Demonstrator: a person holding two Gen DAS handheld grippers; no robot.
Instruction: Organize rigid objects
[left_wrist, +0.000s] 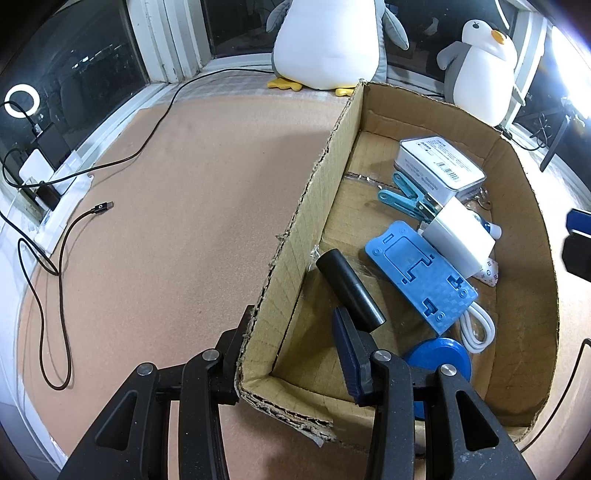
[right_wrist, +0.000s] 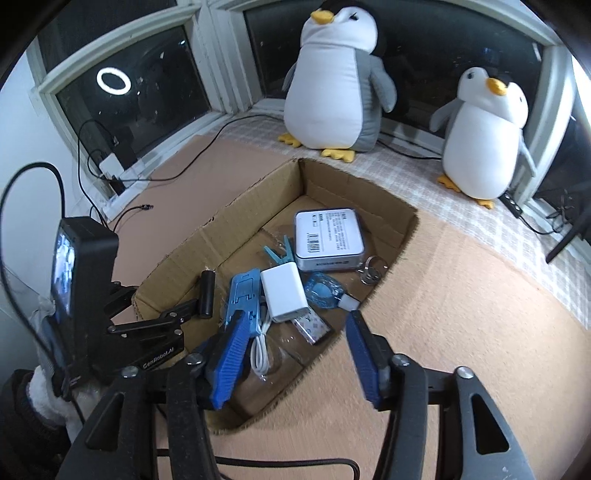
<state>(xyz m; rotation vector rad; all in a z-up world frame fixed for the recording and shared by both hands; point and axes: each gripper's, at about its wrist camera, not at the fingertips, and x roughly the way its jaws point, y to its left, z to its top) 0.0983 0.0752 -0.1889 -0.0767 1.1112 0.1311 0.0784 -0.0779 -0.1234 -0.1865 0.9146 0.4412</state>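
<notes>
Your left gripper (left_wrist: 291, 354) is clamped on the cardboard box's (left_wrist: 314, 192) near wall. Your right gripper (right_wrist: 295, 354) hangs with jaws apart and nothing between them, above the box's near corner. Inside lie a black cylinder (left_wrist: 349, 291), blue stand (left_wrist: 419, 273), white charger (right_wrist: 283, 291) and, farthest, a white tin (right_wrist: 327, 238).
</notes>
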